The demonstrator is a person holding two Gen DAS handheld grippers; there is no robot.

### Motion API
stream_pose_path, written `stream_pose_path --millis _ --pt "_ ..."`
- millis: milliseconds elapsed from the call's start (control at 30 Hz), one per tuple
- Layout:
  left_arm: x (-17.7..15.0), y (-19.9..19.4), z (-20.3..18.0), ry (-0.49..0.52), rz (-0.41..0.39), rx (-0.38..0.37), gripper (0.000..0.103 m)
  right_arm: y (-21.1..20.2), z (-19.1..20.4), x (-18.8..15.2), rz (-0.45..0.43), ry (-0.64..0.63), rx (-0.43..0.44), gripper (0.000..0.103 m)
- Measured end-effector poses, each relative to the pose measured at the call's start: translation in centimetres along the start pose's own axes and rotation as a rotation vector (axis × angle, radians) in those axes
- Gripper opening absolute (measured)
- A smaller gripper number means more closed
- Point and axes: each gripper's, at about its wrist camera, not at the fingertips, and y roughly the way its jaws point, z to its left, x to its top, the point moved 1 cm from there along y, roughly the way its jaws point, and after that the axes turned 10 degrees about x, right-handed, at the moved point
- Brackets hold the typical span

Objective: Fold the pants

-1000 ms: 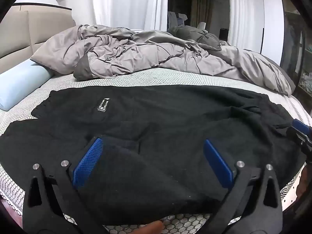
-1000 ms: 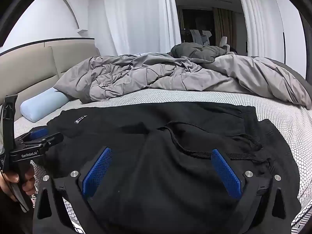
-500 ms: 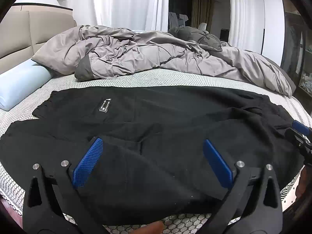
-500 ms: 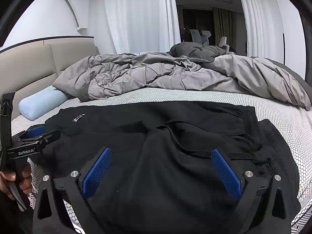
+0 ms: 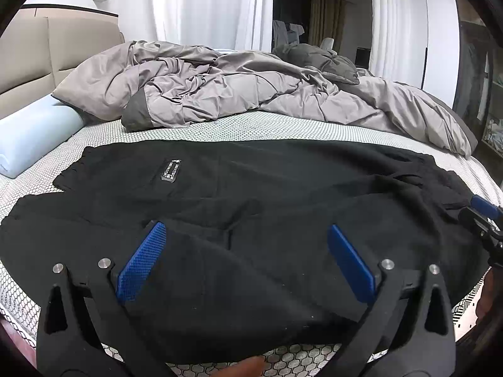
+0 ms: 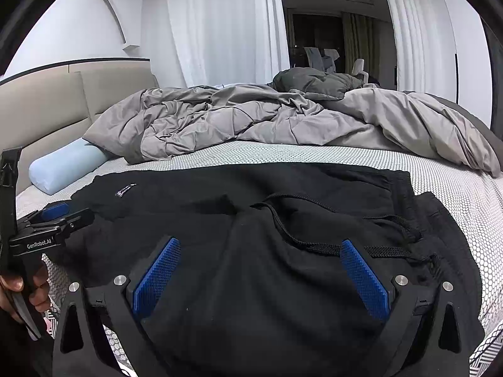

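Note:
Black pants [image 5: 267,207] lie spread across the near side of the bed, legs to the left, waistband with a drawstring [image 6: 314,242] to the right. A small label [image 5: 169,170] shows on the far leg. My left gripper [image 5: 245,260] is open and empty, hovering over the leg fabric near the front edge. My right gripper [image 6: 261,276] is open and empty over the waist part. The left gripper also shows at the left of the right wrist view [image 6: 53,220]. The right gripper's tip shows at the right of the left wrist view [image 5: 484,210].
A crumpled grey duvet [image 5: 251,91] fills the far half of the bed. A light blue bolster pillow [image 5: 31,132] lies at the far left by the beige headboard [image 6: 63,100]. The patterned sheet [image 5: 283,128] shows between pants and duvet. White curtains hang behind.
Both grippers have drawn back and risen slightly, so the pants sit a little lower in view. Both stay open. The pants have not moved.

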Motion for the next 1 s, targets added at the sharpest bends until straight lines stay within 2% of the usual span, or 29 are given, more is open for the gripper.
stream_pose_path --millis 1000 --pt "0.5 -0.4 1.0 -0.001 0.001 0.003 0.102 -0.4 0.1 -0.2 -0.001 -0.005 -0.007 0.103"
